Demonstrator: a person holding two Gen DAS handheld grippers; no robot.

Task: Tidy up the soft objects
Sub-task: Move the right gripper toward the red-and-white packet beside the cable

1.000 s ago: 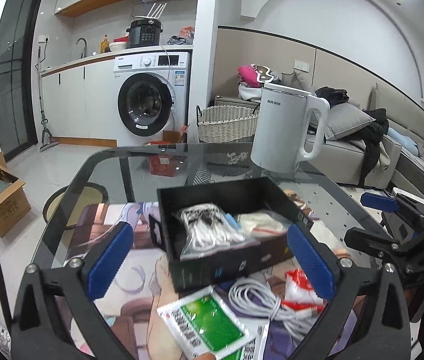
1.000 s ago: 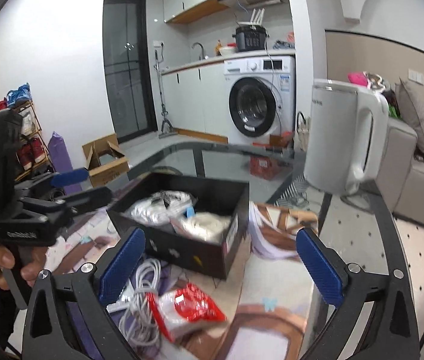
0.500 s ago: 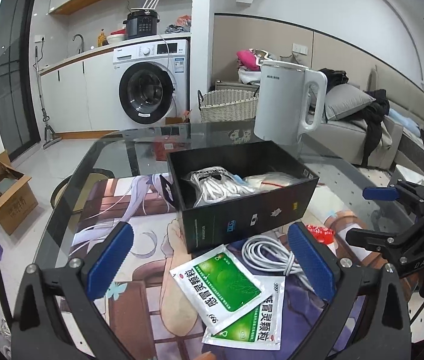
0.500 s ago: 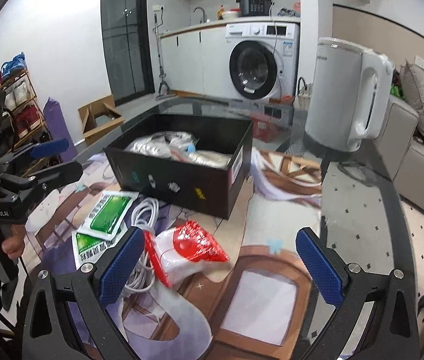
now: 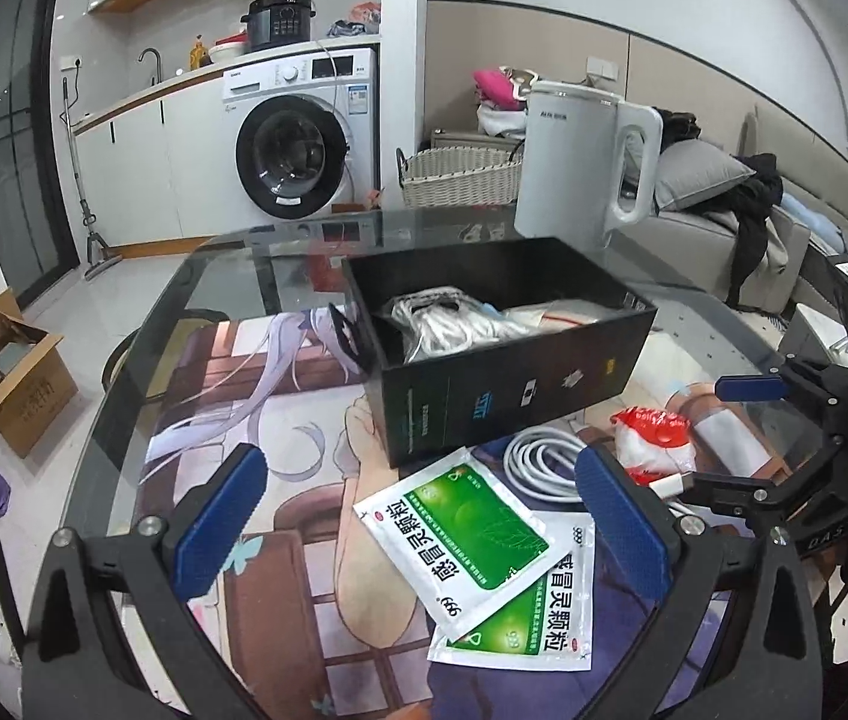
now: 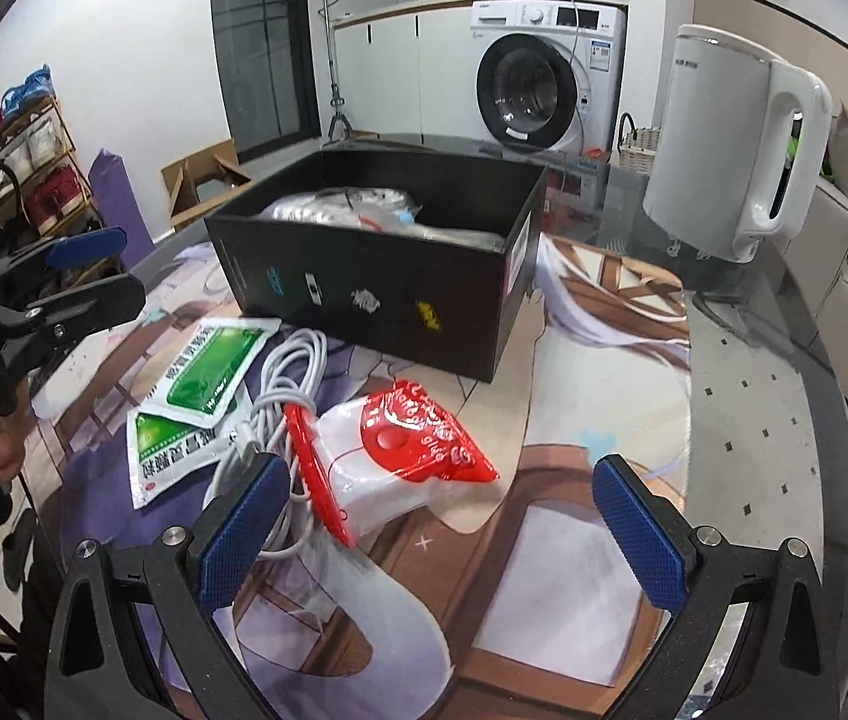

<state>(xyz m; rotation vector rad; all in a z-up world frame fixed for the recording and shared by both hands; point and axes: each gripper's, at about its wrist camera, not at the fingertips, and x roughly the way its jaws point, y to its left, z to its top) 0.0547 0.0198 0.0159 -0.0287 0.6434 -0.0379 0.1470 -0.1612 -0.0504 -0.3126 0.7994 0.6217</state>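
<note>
Both grippers, left gripper (image 5: 418, 528) and right gripper (image 6: 442, 525), hang with jaws spread and empty over the desk (image 6: 772, 420), where the green sachets (image 5: 460, 534), white cable (image 6: 298, 372) and red-and-white pouch (image 6: 406, 450) lie just beside the half-filled black box (image 5: 514, 384), presumably awaiting packing.

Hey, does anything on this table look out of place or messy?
Yes. Two green sachets, a white cable and a red-and-white pouch lie loose in a heap in front of the black box, sachets overlapping askew. Nothing looks spilled or damaged.
</note>
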